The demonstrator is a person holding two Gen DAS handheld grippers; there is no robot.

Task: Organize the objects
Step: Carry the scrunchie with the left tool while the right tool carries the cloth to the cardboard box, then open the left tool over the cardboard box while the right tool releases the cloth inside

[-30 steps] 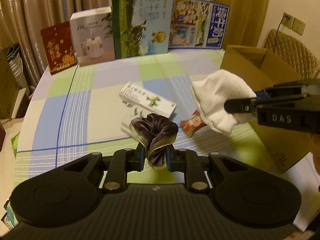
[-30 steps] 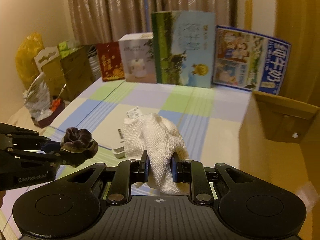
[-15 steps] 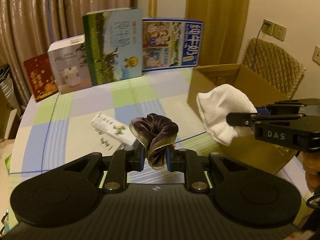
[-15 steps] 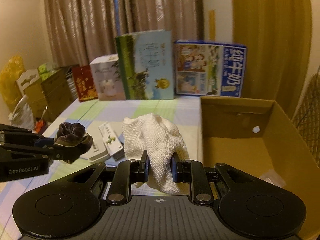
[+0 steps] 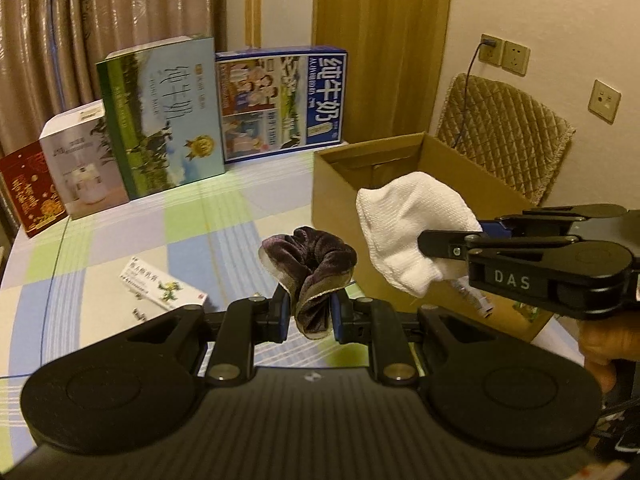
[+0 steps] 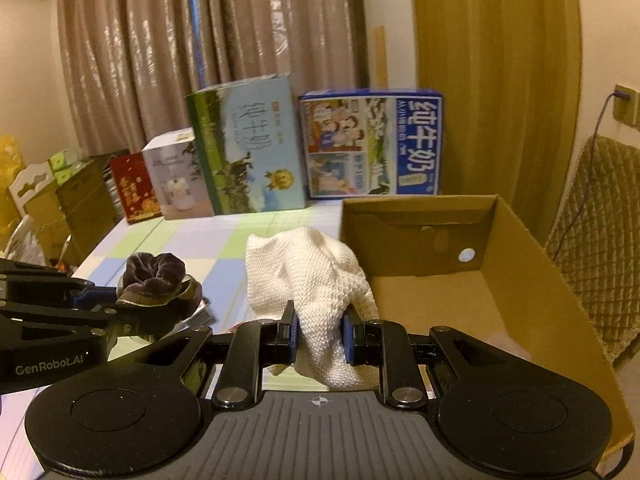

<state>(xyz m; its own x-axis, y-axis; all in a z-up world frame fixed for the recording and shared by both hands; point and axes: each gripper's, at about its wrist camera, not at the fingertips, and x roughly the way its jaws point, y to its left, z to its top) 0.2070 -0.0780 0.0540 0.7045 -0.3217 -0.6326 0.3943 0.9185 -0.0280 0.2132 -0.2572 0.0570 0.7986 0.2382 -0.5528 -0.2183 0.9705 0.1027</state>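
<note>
Left gripper (image 5: pixel 307 312) clamps dark scrunchie (image 5: pixel 310 254); right gripper (image 6: pixel 320 332) clamps white cloth (image 6: pixel 308 272), cardboard box (image 6: pixel 532 264) just ahead-right.

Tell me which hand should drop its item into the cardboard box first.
Right, probably. The right gripper, shut on the white cloth, is already at the cardboard box rim. The left gripper, holding the purple scrunchie, sits farther from the opening.

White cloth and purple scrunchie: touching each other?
Apart. In the right wrist view, checked tablecloth shows between the purple scrunchie and the white cloth; each hangs in its own gripper.
</note>
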